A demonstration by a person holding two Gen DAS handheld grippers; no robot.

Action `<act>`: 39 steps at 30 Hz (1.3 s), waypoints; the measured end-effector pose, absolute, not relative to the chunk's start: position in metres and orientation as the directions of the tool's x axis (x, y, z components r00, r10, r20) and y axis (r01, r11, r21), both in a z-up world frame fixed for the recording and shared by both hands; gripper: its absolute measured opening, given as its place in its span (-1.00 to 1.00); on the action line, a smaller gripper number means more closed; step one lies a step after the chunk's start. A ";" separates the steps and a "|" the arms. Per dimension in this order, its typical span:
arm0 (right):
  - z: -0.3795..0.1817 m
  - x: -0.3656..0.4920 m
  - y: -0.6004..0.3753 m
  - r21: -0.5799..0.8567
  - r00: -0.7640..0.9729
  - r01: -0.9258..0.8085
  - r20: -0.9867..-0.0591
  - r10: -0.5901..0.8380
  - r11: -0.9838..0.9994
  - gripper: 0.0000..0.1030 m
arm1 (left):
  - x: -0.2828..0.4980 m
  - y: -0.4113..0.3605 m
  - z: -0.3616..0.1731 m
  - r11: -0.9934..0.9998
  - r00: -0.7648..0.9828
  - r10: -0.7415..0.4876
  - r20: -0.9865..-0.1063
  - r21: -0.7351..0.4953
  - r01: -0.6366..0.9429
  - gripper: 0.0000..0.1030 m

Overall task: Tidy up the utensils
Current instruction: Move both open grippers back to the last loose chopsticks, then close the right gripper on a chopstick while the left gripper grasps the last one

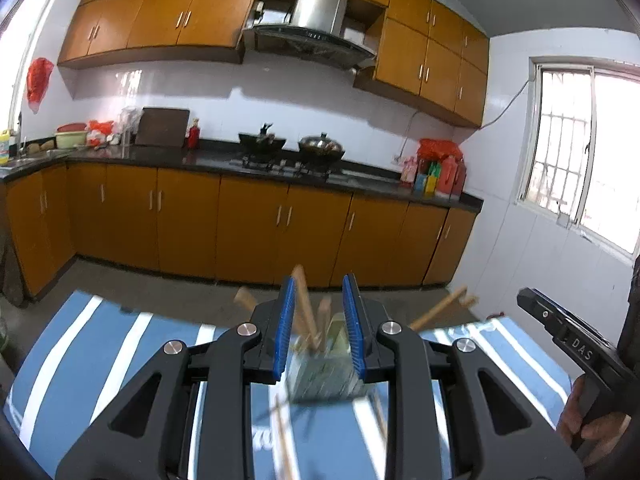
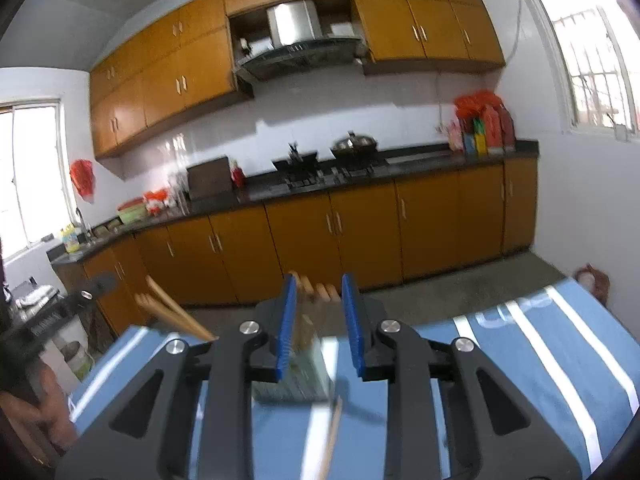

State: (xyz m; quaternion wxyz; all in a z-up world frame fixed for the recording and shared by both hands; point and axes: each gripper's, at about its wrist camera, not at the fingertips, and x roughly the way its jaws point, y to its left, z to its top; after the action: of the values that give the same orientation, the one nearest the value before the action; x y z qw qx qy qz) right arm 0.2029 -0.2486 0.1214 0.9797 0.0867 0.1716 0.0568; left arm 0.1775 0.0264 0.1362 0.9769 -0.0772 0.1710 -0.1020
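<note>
A pale green utensil holder (image 1: 326,376) stands on the blue striped tablecloth (image 1: 120,360), with several wooden utensils (image 1: 306,312) upright in it and more wooden handles (image 1: 440,308) sticking out to the right. Loose chopsticks (image 1: 282,440) lie on the cloth in front of it. My left gripper (image 1: 320,332) is open, its blue pads on either side of the holder's top, holding nothing. In the right wrist view the holder (image 2: 296,376) and its wooden utensils (image 2: 316,292) sit between the open jaws of my right gripper (image 2: 320,332). A loose chopstick (image 2: 332,436) lies below. The views are blurred.
Orange kitchen cabinets (image 1: 240,220) and a dark counter with two woks (image 1: 320,146) stand across the floor beyond the table. The right gripper's body (image 1: 576,344) shows at the right edge of the left wrist view. Wooden handles (image 2: 172,312) jut out left of the holder.
</note>
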 end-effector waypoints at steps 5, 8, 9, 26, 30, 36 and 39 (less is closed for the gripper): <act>0.056 0.192 -0.257 0.198 0.870 -0.029 -0.477 0.122 0.980 -0.52 | 0.160 0.044 0.084 0.983 0.886 -0.160 -0.435 -0.151 0.103 -0.51; 0.002 0.188 -0.252 0.189 0.797 0.004 -0.594 0.110 0.982 -0.52 | 0.157 0.056 0.048 0.986 0.846 -0.128 -0.518 -0.160 0.052 -0.51; -0.012 0.186 -0.249 0.204 0.772 0.007 -0.624 0.124 0.979 -0.52 | 0.156 0.060 0.038 0.986 0.833 -0.119 -0.540 -0.164 0.035 -0.51; -0.087 0.167 -0.184 0.158 0.613 -0.054 -0.774 0.158 0.986 -0.73 | 0.135 0.057 -0.033 0.987 0.731 -0.120 -0.671 -0.157 0.018 -0.51; -0.089 0.167 -0.185 0.125 0.627 -0.041 -0.769 0.123 0.991 -0.82 | 0.135 0.046 -0.037 0.987 0.722 -0.136 -0.679 -0.156 0.039 -0.51; -0.089 0.176 -0.193 0.132 0.633 0.016 -0.768 0.092 0.991 -0.85 | 0.136 0.032 -0.042 0.984 0.706 -0.164 -0.689 -0.160 0.072 -0.51; -0.088 0.183 -0.209 0.140 0.632 0.081 -0.773 0.058 0.987 -0.85 | 0.136 0.024 -0.045 0.982 0.696 -0.184 -0.694 -0.164 0.096 -0.51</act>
State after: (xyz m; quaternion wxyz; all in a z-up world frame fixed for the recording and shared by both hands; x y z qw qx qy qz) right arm 0.1827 -0.2094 -0.0881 0.8997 0.0807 0.4288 -0.0064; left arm 0.1365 0.0240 -0.0448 0.9190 -0.0577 0.3825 -0.0761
